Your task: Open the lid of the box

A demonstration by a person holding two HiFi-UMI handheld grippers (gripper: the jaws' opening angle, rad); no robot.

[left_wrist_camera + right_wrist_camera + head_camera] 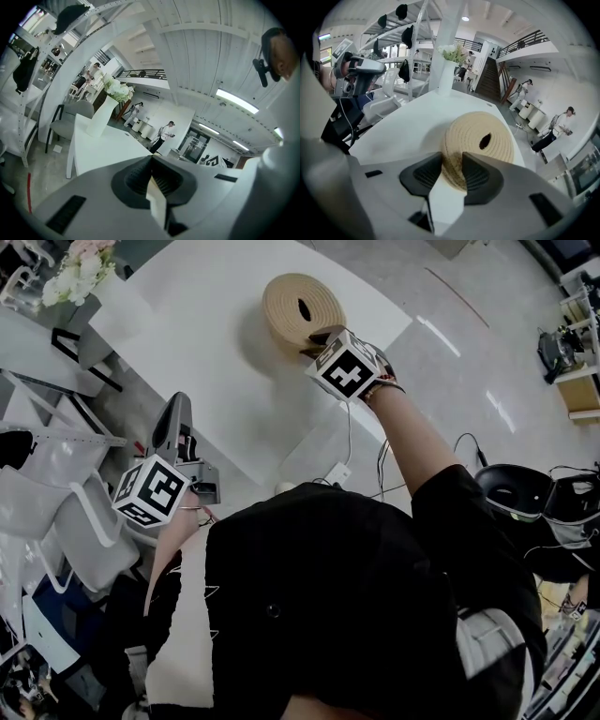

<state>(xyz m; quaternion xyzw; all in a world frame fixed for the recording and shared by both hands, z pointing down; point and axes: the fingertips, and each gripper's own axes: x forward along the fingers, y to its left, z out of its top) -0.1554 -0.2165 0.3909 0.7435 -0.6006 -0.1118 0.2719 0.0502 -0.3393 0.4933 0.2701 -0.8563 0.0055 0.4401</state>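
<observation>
A round box of coiled beige rope [298, 306] sits on the white table [197, 343], with a dark oval hole in its lid [485, 139]. My right gripper [322, 337] reaches over the table's near edge to the box's near side. In the right gripper view this gripper [452, 161] has its two dark pads pressed on either side of the lid's rim. My left gripper [177, 404] is held back off the table by my body, pointing away. Its jaws meet with nothing between them in the left gripper view [151, 161].
A white vase of flowers [82, 273] stands at the table's far left corner. Grey chairs [56, 484] and a rack crowd the floor on the left. Cables and a power strip [336, 472] lie on the floor below the table's near edge. People stand far off.
</observation>
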